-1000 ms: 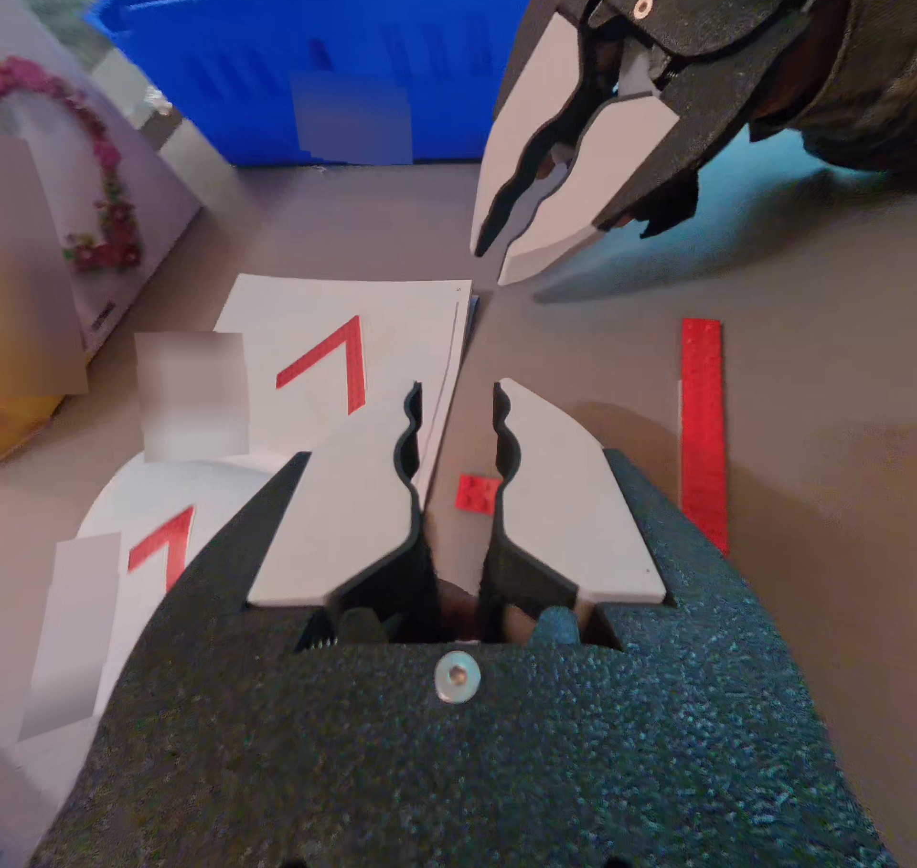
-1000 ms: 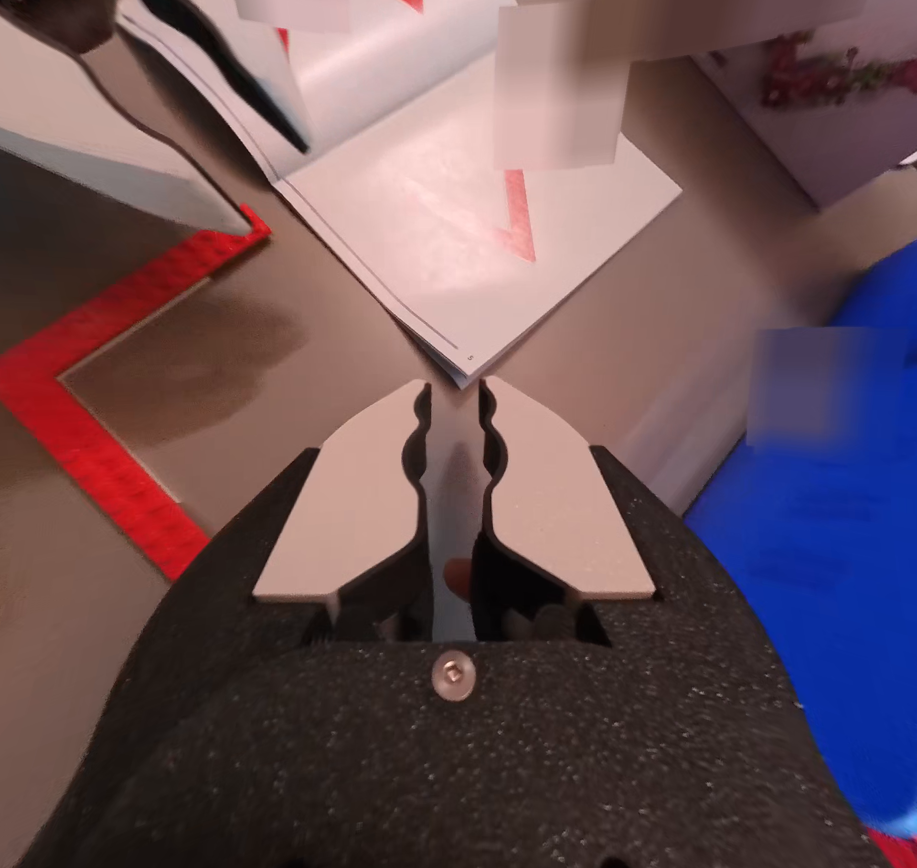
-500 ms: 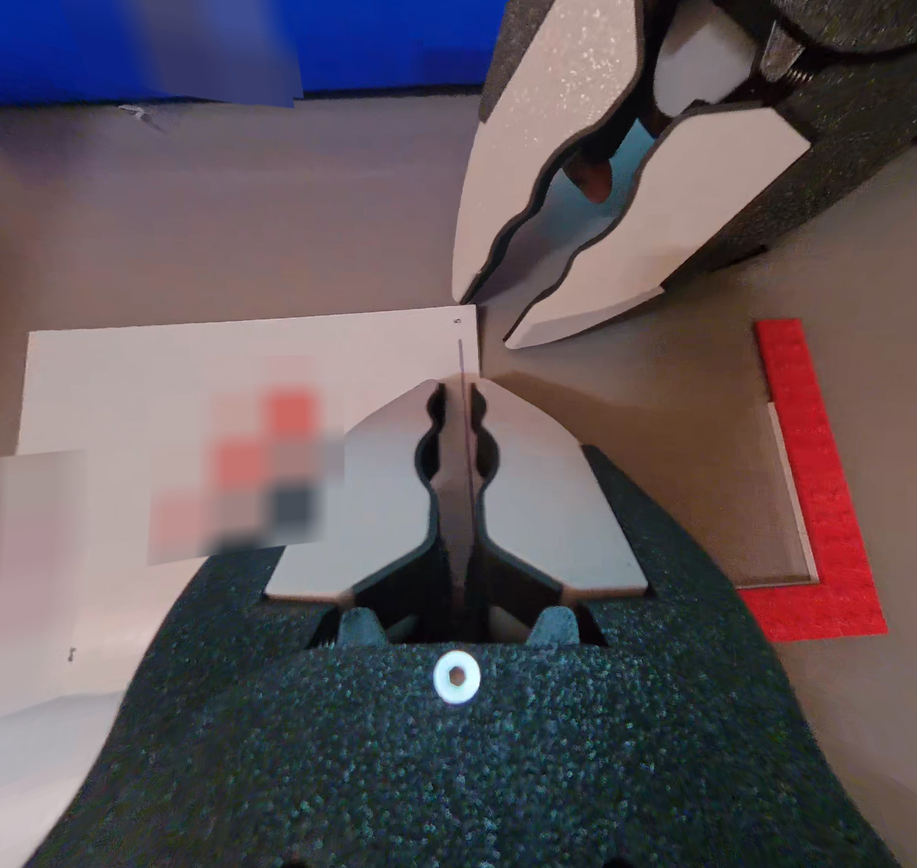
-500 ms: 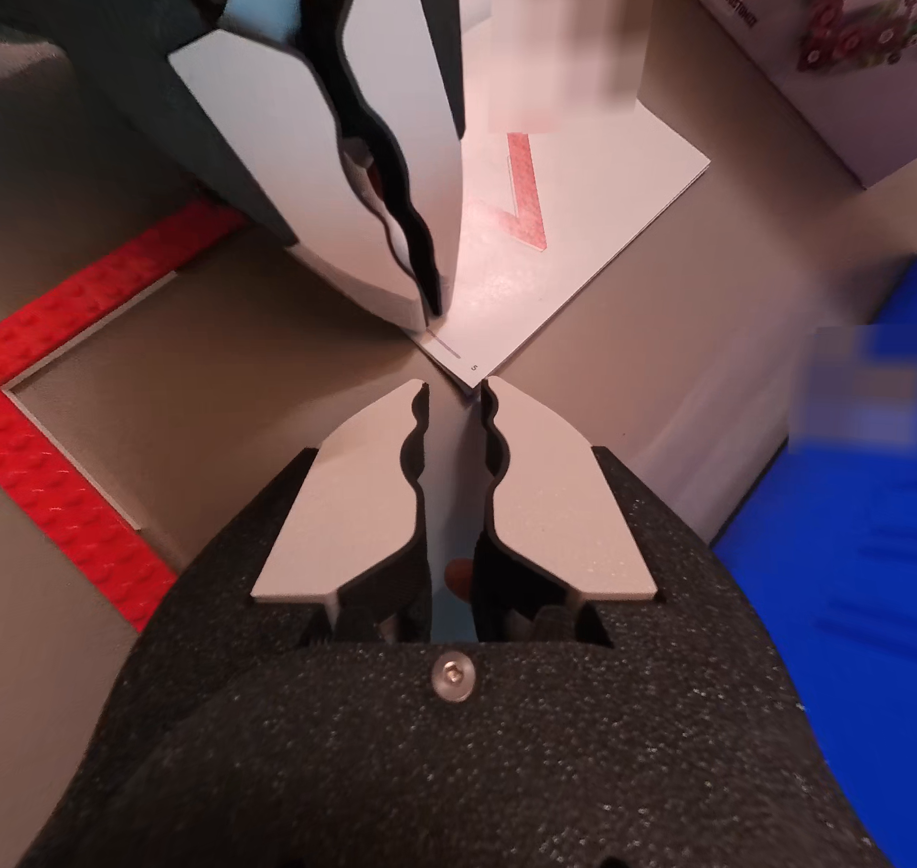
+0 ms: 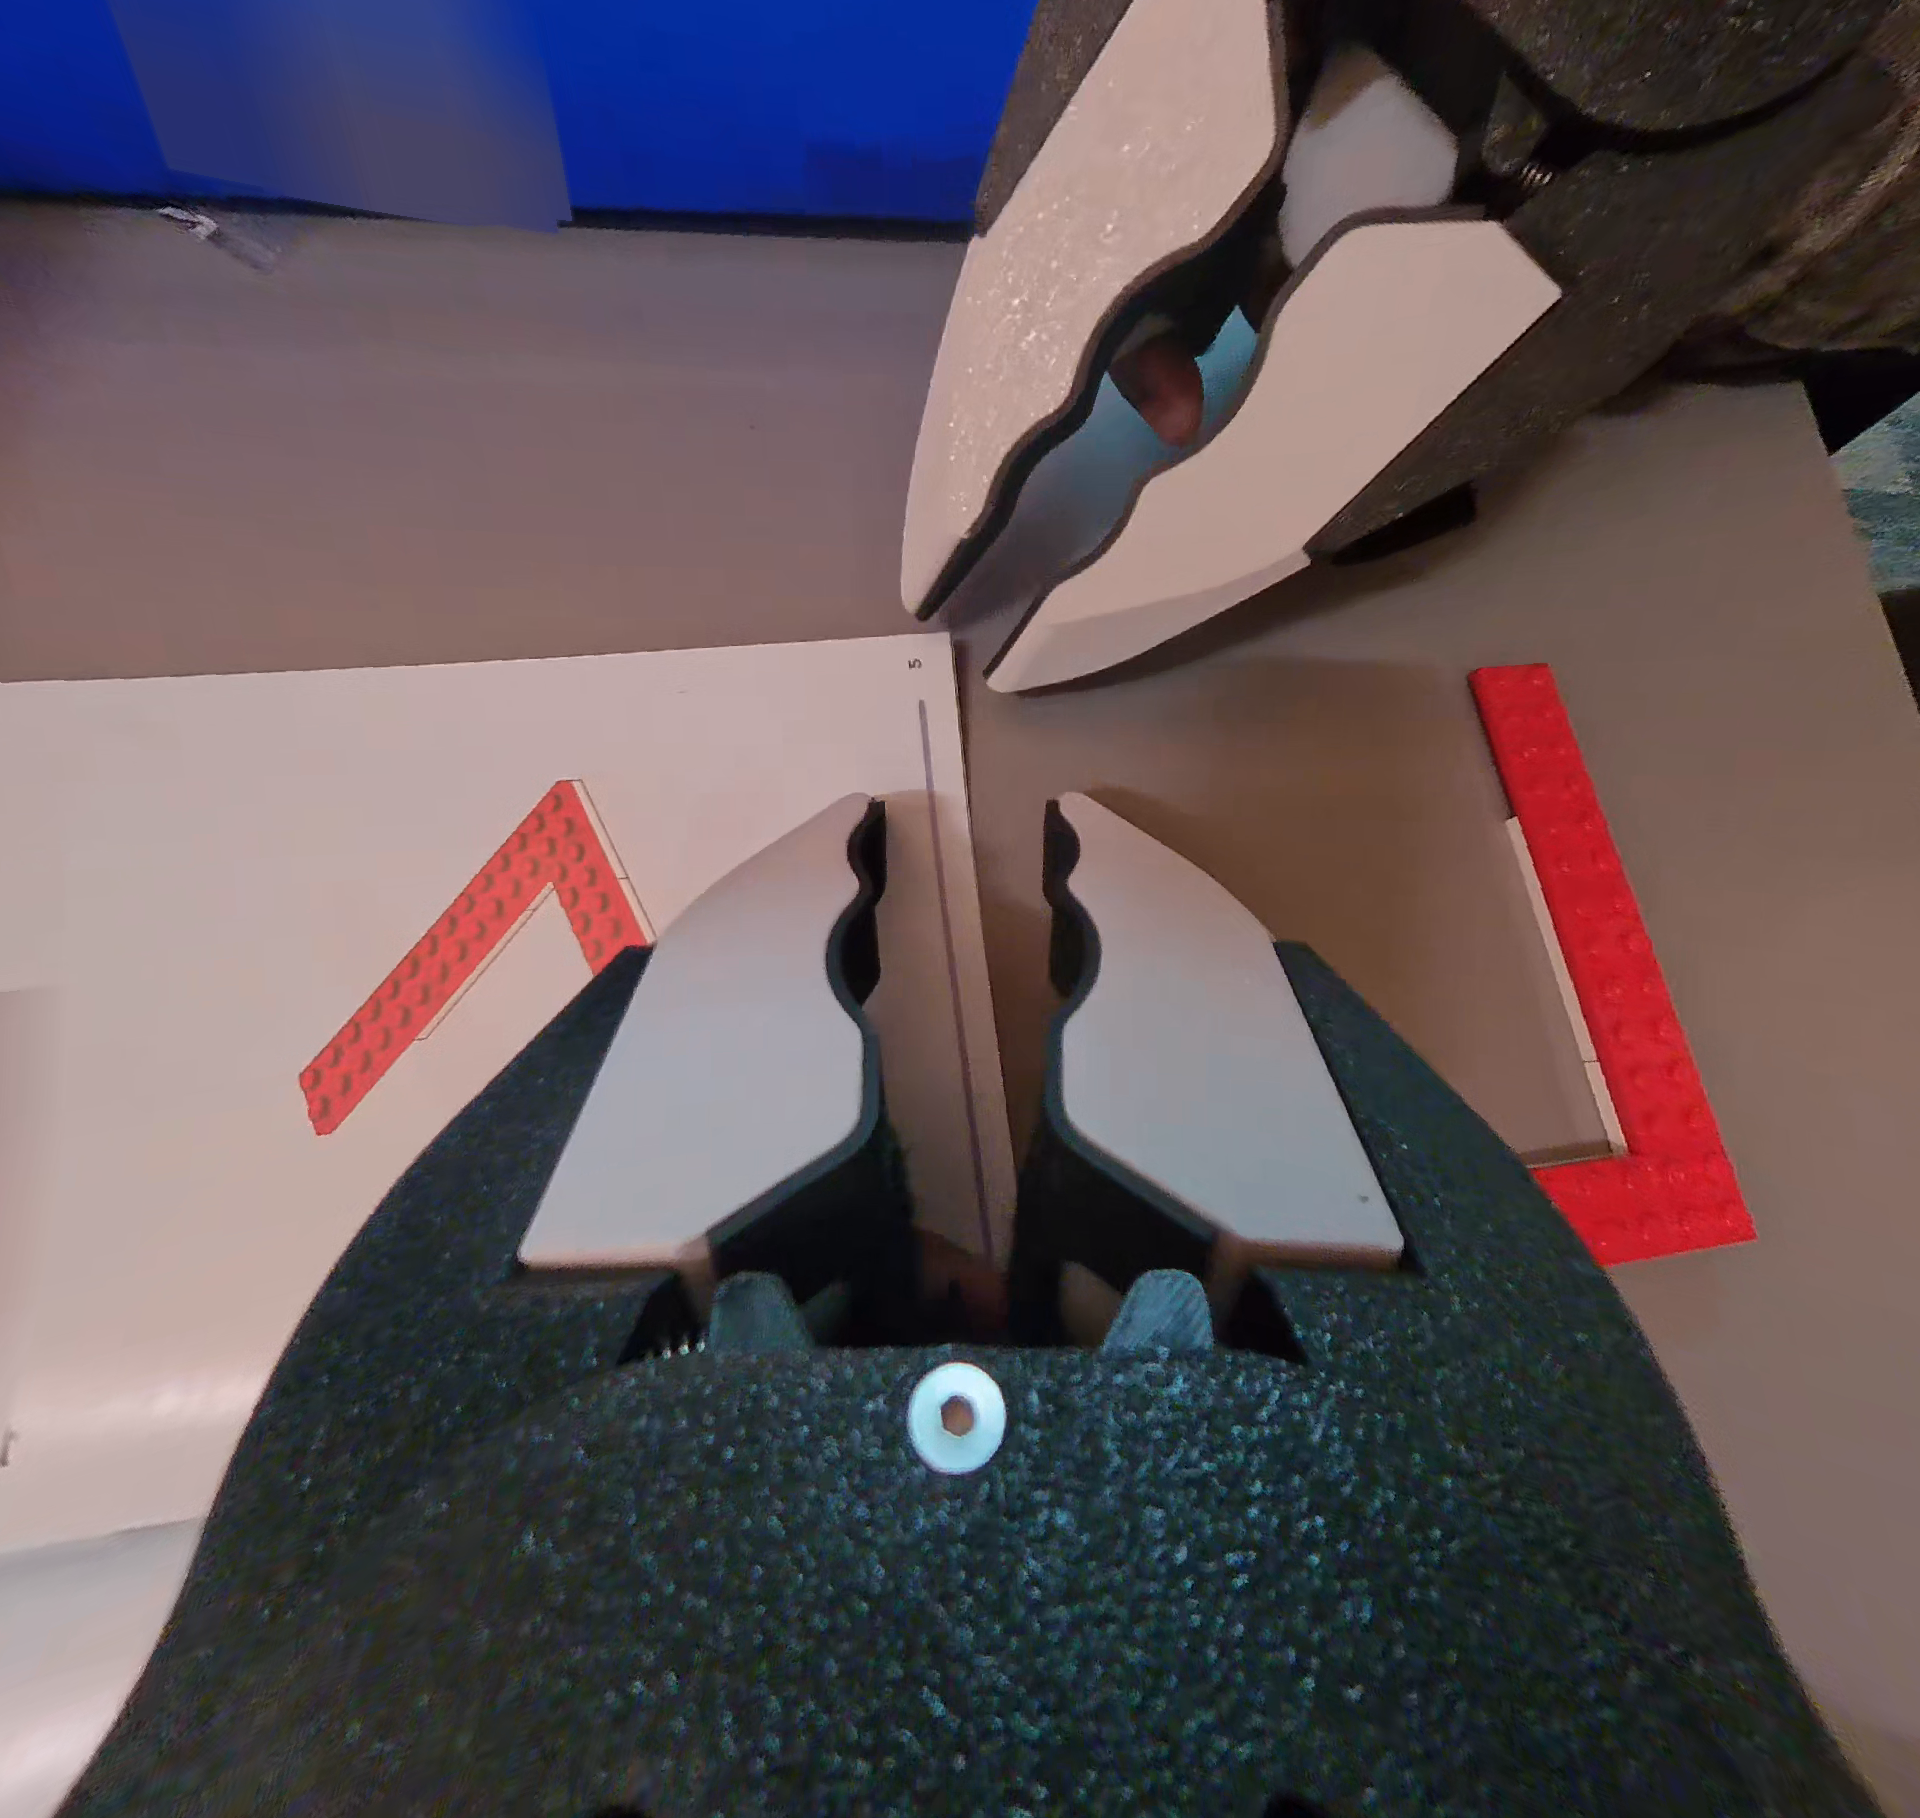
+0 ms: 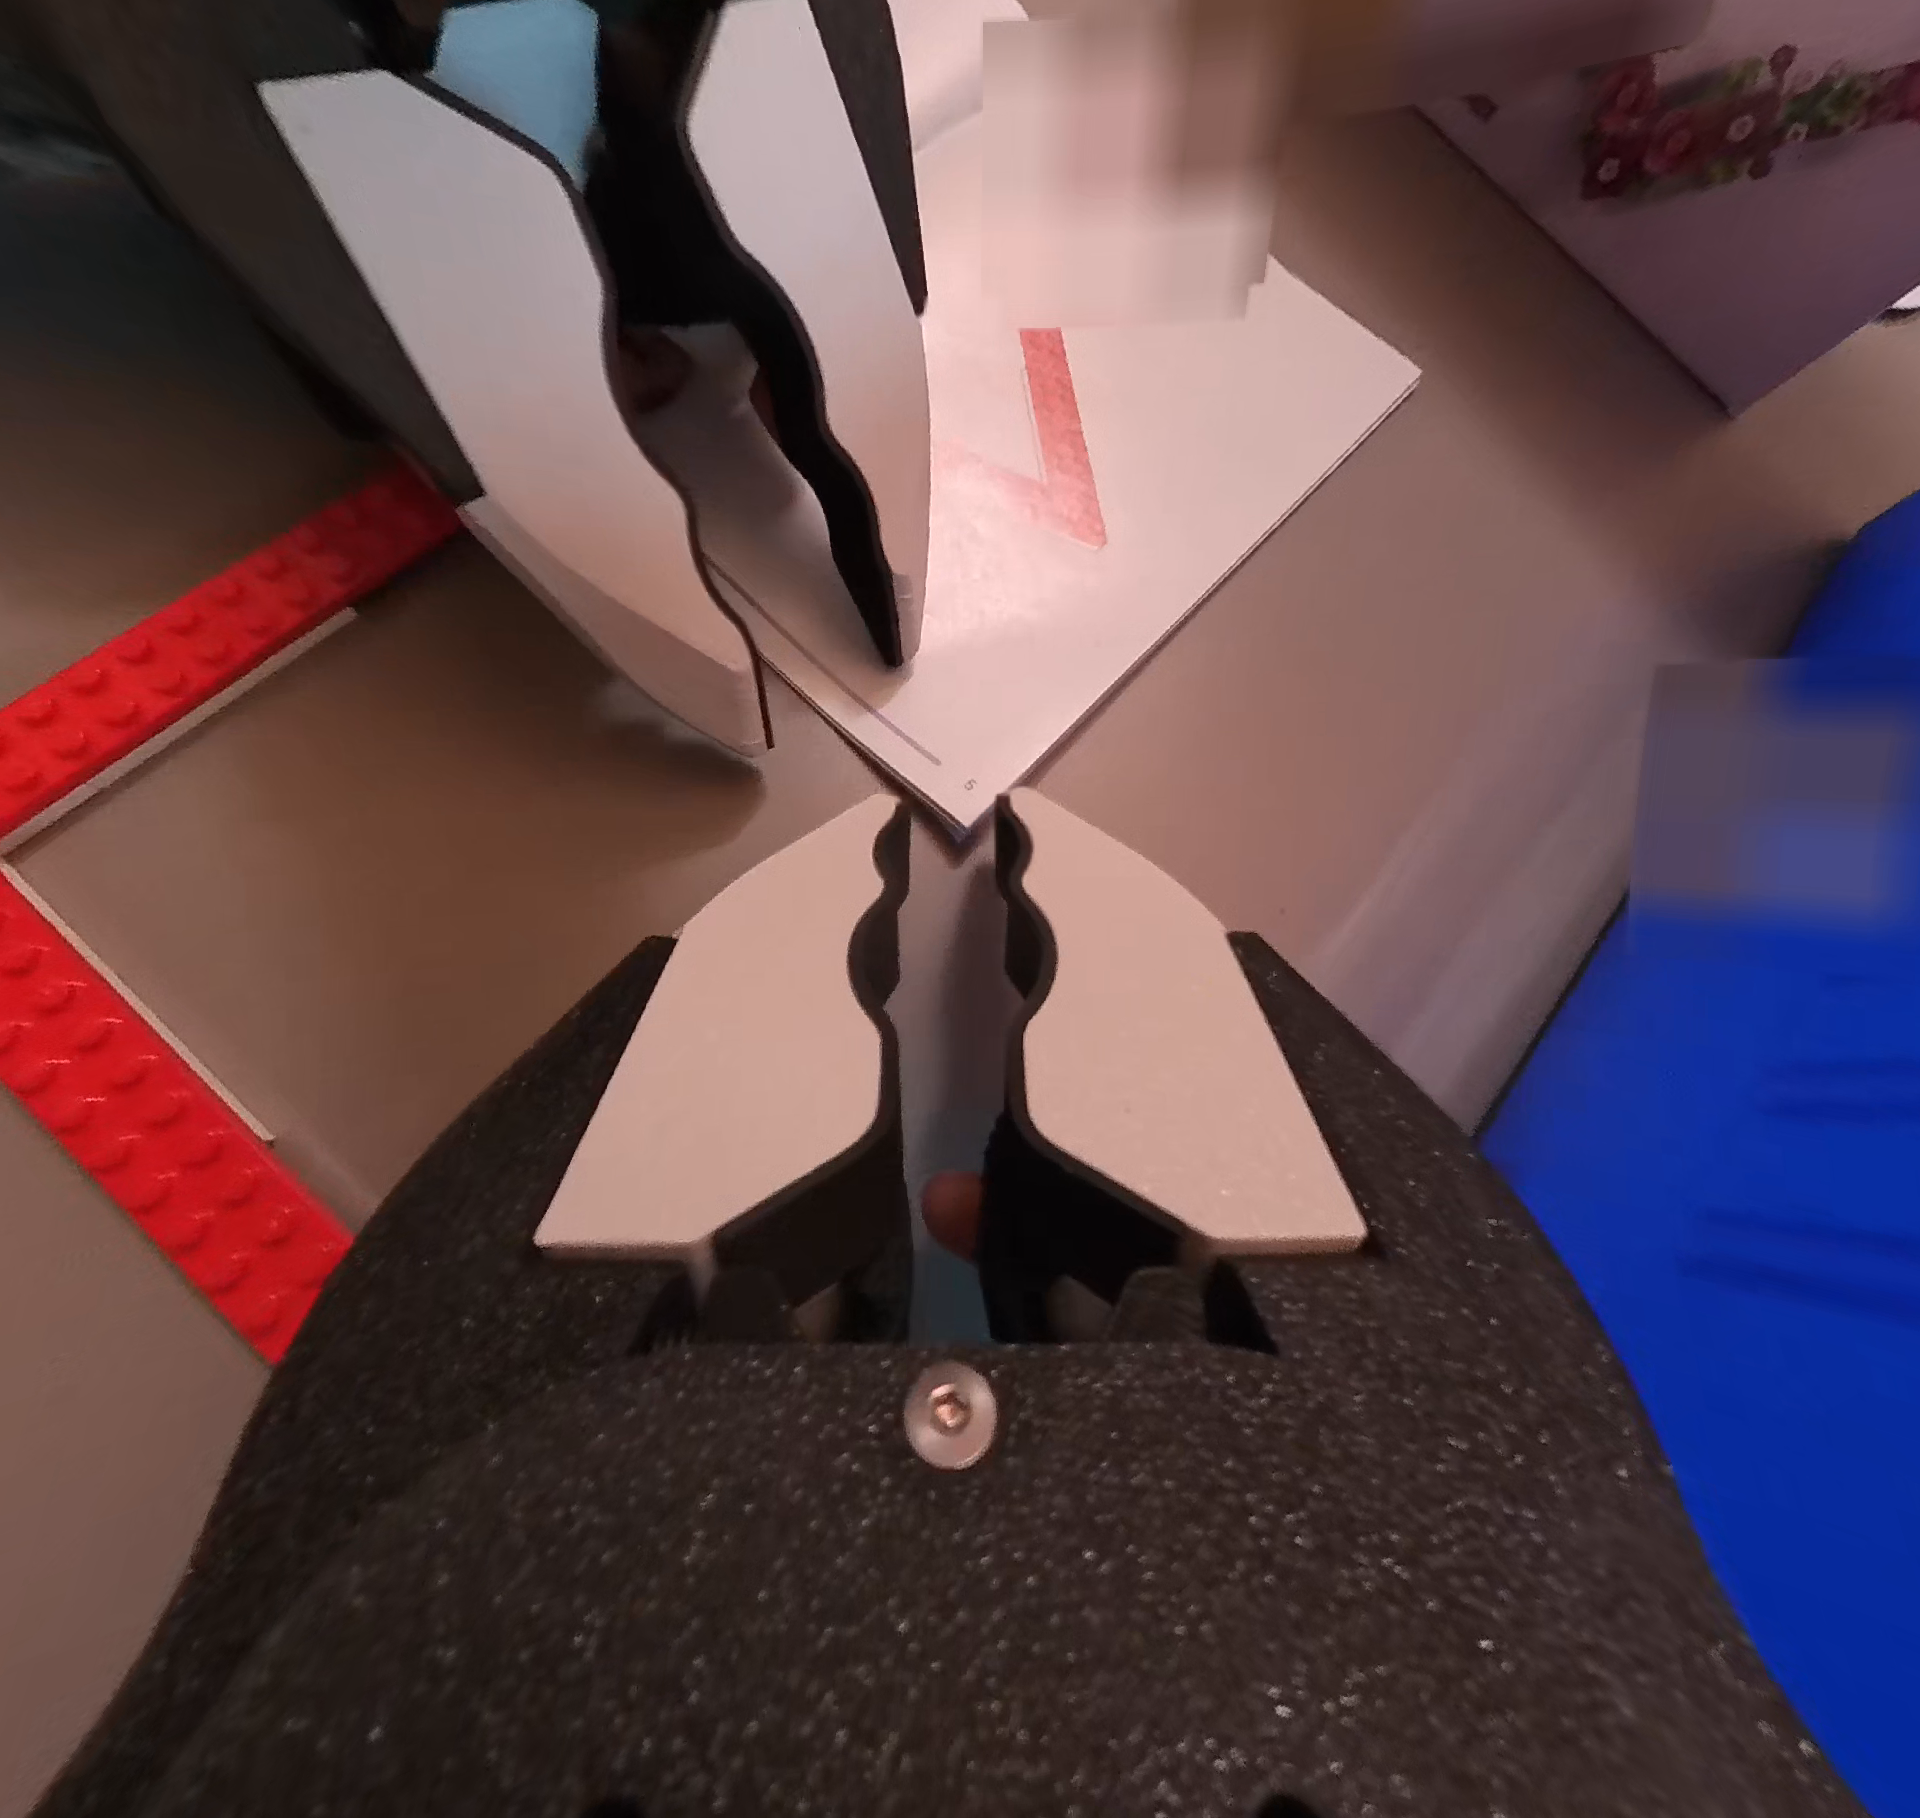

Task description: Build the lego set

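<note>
An open instruction booklet (image 5: 312, 833) lies flat on the table, its page printed with a red L-shaped picture (image 5: 468, 937). My left gripper (image 5: 961, 807) is open and straddles the page's right edge, holding nothing. My right gripper (image 6: 948, 812) is narrowly open, with the booklet's (image 6: 1195, 573) near corner just between its fingertips. It also shows in the left wrist view (image 5: 956, 648), tips at that corner. The left gripper (image 6: 831, 698) shows in the right wrist view, low over the page edge. A red L-shaped Lego plate (image 5: 1621, 989) lies on the table to the right, also in the right wrist view (image 6: 208, 625).
A blue bin (image 5: 727, 54) stands behind the booklet and also shows in the right wrist view (image 6: 1714, 1145). A white box with a flower picture (image 6: 1766, 241) stands beyond the booklet. Bare brown table (image 5: 468, 438) lies between booklet and bin. Both grippers' tips are close together, under 4 cm apart. My left tips are roughly 11 centimeters from the red L-shaped Lego plate (image 5: 1621, 989). It is also in sight in the right wrist view (image 6: 44, 1010).
The left gripper moved from over a small red brick onto the booklet's edge, narrowed, then opened wider. The right gripper came closer to the booklet corner with its gap unchanged.
</note>
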Demonstrator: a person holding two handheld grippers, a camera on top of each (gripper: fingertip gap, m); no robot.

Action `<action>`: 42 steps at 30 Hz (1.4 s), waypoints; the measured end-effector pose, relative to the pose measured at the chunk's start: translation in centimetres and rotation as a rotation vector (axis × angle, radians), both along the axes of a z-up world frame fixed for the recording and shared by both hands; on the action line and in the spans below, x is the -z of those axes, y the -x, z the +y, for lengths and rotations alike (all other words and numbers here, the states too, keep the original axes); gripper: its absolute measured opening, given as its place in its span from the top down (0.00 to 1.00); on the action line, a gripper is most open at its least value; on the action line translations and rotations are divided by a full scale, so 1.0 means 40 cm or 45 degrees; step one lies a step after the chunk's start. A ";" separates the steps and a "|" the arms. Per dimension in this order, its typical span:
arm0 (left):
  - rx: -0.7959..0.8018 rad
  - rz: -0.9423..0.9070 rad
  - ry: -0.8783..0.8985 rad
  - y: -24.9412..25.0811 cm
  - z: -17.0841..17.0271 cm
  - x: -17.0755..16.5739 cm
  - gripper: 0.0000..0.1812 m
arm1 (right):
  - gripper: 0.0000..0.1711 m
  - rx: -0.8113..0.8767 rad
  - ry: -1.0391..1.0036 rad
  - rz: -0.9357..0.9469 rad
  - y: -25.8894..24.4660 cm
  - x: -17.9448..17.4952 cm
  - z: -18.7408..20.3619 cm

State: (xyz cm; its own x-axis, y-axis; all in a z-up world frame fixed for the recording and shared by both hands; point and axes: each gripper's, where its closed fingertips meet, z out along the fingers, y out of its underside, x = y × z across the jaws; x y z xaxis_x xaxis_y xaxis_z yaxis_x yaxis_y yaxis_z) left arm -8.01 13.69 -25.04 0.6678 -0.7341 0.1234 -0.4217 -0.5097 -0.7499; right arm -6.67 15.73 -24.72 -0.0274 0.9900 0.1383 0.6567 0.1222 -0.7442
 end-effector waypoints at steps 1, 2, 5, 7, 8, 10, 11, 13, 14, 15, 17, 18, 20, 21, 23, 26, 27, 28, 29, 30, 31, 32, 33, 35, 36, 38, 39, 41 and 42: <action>0.001 0.006 -0.008 0.000 0.000 0.000 0.84 | 0.90 0.007 -0.004 -0.010 -0.001 0.004 0.002; 0.000 0.010 -0.017 0.000 0.000 -0.001 0.84 | 0.89 0.002 -0.003 -0.016 -0.001 0.006 0.000; 0.000 -0.004 -0.031 0.000 0.000 -0.006 0.85 | 0.88 -0.016 -0.004 -0.005 0.003 0.005 -0.008; -0.009 -0.021 -0.035 0.002 0.002 -0.011 0.85 | 0.88 -0.019 -0.017 0.006 0.004 0.001 -0.008; -0.010 -0.028 -0.036 0.002 0.002 -0.012 0.85 | 0.88 -0.019 -0.019 0.011 0.004 -0.001 -0.008; -0.013 -0.036 -0.036 0.003 0.002 -0.014 0.86 | 0.88 -0.015 -0.030 0.017 0.005 -0.003 -0.007; -0.014 -0.036 -0.036 0.003 0.003 -0.014 0.86 | 0.88 -0.011 -0.041 0.020 0.005 -0.004 -0.005; -0.011 -0.032 -0.035 0.002 0.002 -0.013 0.86 | 0.87 -0.014 -0.055 0.019 0.004 -0.004 -0.005; -0.011 -0.029 -0.035 0.002 0.002 -0.012 0.86 | 0.87 -0.019 -0.054 0.015 0.004 -0.002 -0.006; -0.010 -0.027 -0.033 0.002 0.002 -0.011 0.86 | 0.87 -0.022 -0.051 0.006 0.004 0.001 -0.007; -0.007 -0.025 -0.030 0.001 0.001 -0.010 0.86 | 0.87 -0.024 -0.060 0.007 0.004 0.002 -0.006; -0.006 -0.023 -0.030 0.001 0.001 -0.009 0.86 | 0.87 -0.025 -0.061 0.014 0.005 -0.001 -0.007; -0.004 -0.020 -0.026 0.001 0.001 -0.008 0.87 | 0.87 -0.025 -0.065 0.024 0.006 -0.005 -0.007; -0.005 -0.019 -0.025 0.001 0.001 -0.008 0.87 | 0.87 -0.023 -0.069 0.025 0.006 -0.005 -0.006; -0.006 -0.019 -0.023 0.001 0.001 -0.007 0.87 | 0.87 -0.032 -0.070 0.024 0.006 -0.004 -0.009; -0.006 -0.017 -0.023 0.001 0.001 -0.007 0.87 | 0.87 -0.038 -0.080 0.016 0.006 -0.001 -0.009; -0.006 -0.017 -0.022 0.001 0.001 -0.006 0.87 | 0.87 -0.039 -0.081 0.016 0.006 -0.002 -0.009; -0.007 -0.015 -0.021 0.001 0.001 -0.005 0.87 | 0.87 -0.040 -0.083 0.021 0.006 -0.003 -0.009; -0.007 -0.014 -0.020 0.001 0.001 -0.005 0.87 | 0.87 -0.041 -0.084 0.030 0.007 -0.006 -0.010; -0.007 -0.013 -0.020 0.001 0.001 -0.005 0.87 | 0.87 -0.043 -0.087 0.039 0.008 -0.010 -0.011; -0.008 -0.011 -0.019 0.001 0.001 -0.004 0.87 | 0.87 -0.047 -0.093 0.047 0.009 -0.013 -0.011; -0.008 -0.010 -0.019 0.001 0.001 -0.004 0.87 | 0.87 -0.051 -0.098 0.054 0.010 -0.015 -0.012; -0.009 -0.011 -0.019 0.001 0.001 -0.004 0.87 | 0.87 -0.052 -0.103 0.058 0.011 -0.016 -0.013; -0.013 -0.011 -0.019 0.002 0.002 -0.004 0.87 | 0.87 -0.065 -0.109 0.068 0.014 -0.019 -0.017; -0.017 -0.013 -0.020 0.003 0.003 -0.005 0.87 | 0.87 -0.068 -0.114 0.074 0.015 -0.020 -0.019; -0.036 -0.016 -0.028 0.006 0.007 -0.007 0.87 | 0.86 -0.076 -0.118 0.082 0.018 -0.022 -0.021; -0.053 -0.019 -0.037 0.009 0.010 -0.009 0.86 | 0.86 -0.083 -0.114 0.094 0.020 -0.025 -0.024; -0.075 -0.033 -0.062 0.013 0.014 -0.017 0.86 | 0.86 -0.104 -0.072 0.132 0.025 -0.033 -0.034; -0.088 -0.041 -0.075 0.016 0.017 -0.021 0.85 | 0.86 -0.110 -0.041 0.153 0.028 -0.038 -0.039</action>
